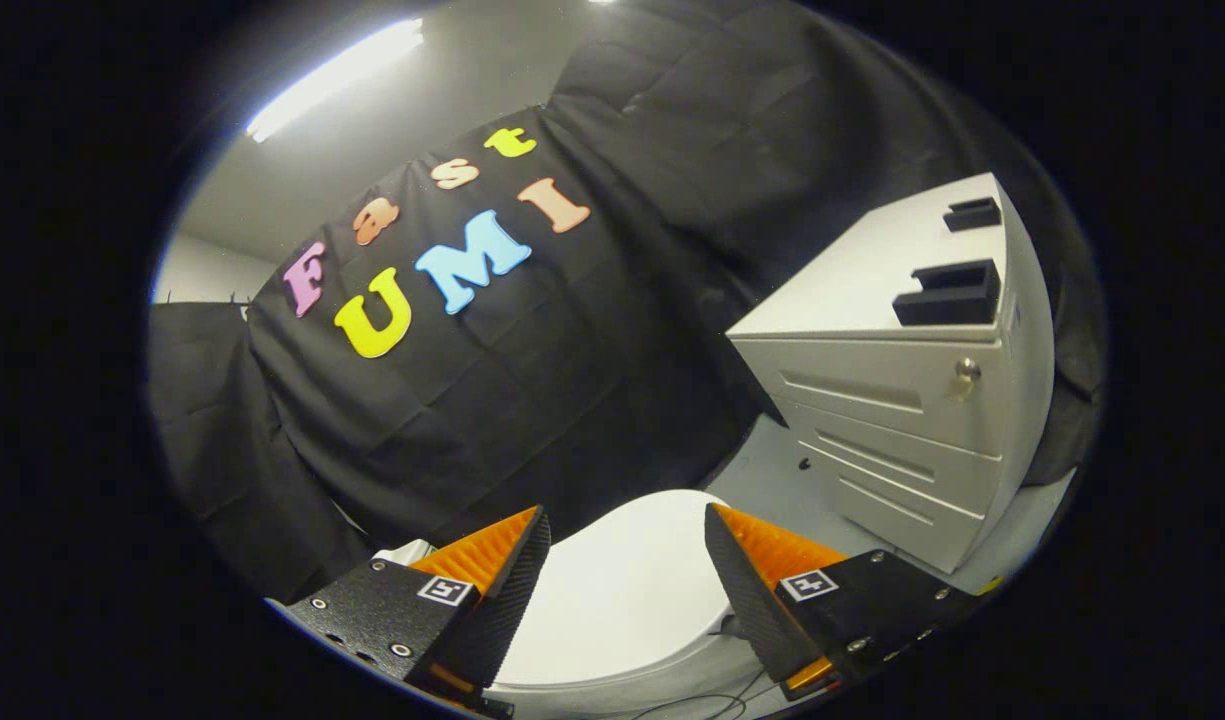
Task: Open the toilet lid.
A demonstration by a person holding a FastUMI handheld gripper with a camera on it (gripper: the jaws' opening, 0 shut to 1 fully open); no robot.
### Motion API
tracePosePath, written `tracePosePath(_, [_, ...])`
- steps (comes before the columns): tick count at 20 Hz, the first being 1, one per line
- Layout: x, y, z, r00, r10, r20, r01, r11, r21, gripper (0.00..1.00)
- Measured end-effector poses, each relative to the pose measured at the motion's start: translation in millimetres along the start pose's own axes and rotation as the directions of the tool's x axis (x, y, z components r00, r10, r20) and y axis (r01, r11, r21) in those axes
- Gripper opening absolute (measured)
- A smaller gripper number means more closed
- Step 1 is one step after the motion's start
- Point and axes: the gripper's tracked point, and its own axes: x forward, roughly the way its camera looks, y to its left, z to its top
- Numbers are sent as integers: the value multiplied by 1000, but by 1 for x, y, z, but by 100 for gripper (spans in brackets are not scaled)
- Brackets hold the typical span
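Note:
A white toilet lid point(627, 590) lies down flat on its bowl, seen from above and at a tilt. It shows in the gap between my two fingers and a short way beyond them. My gripper point(627, 520) is open, with a wide gap and nothing held. The fingertips point(532, 530) hover above the lid and do not touch it. The lid's near edge runs under the fingers, and the rest of the toilet is hidden behind them.
A white drawer cabinet point(902, 400) with a key lock stands to the right of the toilet on the pale floor point(772, 470). Two dark blocks point(952, 290) sit on its top. Black cloth point(532, 380) hangs close behind the toilet.

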Motion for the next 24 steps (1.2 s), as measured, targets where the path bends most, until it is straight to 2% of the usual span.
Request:
tracePosePath(4, [6, -34, -33, 997, -50, -61, 54, 995, 79, 94])
tracePosePath(6, [6, -57, -52, 990, -105, -95, 116, 986, 116, 95])
tracePosePath(11, [-2, -93, -87, 966, -173, -191, 218, 943, 249, 94])
tracePosePath(15, [10, -103, -120, 945, -182, -270, 261, 920, 292, 94])
tracePosePath(18, [10, -112, -129, 935, -182, -303, 276, 911, 305, 93])
tracePosePath(22, [12, -104, -133, 933, -139, -331, 259, 900, 352, 76])
tracePosePath(24, [14, -94, -136, 938, -84, -336, 217, 898, 383, 67])
